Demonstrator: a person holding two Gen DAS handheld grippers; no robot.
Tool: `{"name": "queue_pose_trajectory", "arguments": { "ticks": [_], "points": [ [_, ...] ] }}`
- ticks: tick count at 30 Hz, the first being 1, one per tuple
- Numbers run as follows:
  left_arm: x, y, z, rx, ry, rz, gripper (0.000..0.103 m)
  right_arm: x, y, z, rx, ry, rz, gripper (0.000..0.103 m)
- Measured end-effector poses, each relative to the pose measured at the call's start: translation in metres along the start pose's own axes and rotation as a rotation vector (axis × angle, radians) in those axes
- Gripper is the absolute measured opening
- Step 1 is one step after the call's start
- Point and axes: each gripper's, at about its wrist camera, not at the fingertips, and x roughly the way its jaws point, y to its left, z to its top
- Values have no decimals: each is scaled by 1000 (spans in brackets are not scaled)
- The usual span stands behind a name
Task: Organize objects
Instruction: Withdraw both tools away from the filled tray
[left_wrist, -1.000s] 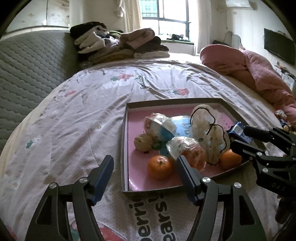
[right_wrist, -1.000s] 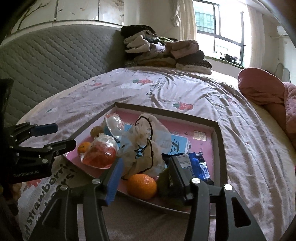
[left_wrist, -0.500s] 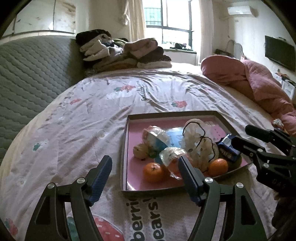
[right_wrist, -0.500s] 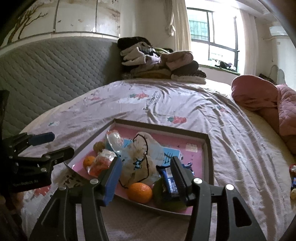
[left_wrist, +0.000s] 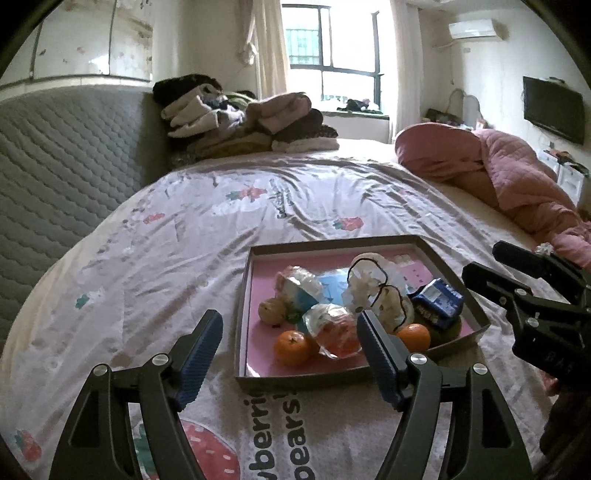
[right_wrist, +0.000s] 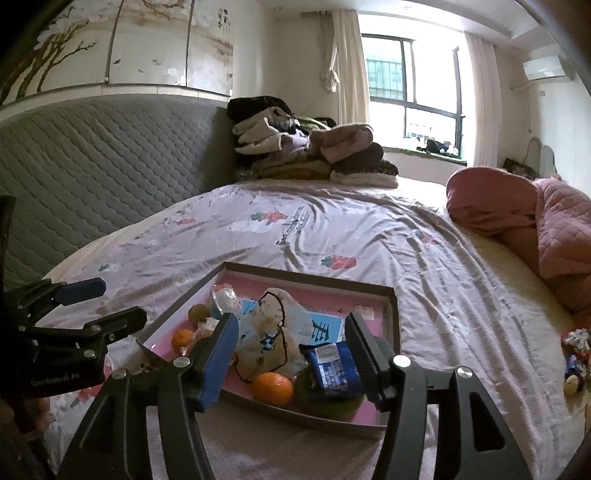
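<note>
Bedspread (left_wrist: 258, 206) wide and bare beyond tray (left_wrist: 476, 317) rim, both grippers' jaws just widening, released, nothing between

A shallow box lid (left_wrist: 303, 380) with a pink inside and grey-brown walls is lying flat on the bed (left_wrist: 184, 266). Inside it, two oranges (left_wrist: 292, 347) are sitting near the front wall, with a crumpled clear bag (left_wrist: 334, 330) between them. A white net bag (left_wrist: 380, 295) with a black cord is lying in the middle, and a blue snack packet (left_wrist: 437, 301) is resting on something green at the right.
</note>
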Motion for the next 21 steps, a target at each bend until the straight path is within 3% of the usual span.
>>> {"name": "queue_pose_trajectory", "arguments": {
  "ticks": [7, 21],
  "points": [
    [-15, -3, -2, 13, -25, 34, 77, -10, 5, -2, -4, -15, 4, 62],
    [-12, -8, -41, -2, 36, 22, 77, -19, 14, -32, 34, 26, 17, 63]
  ]
}}
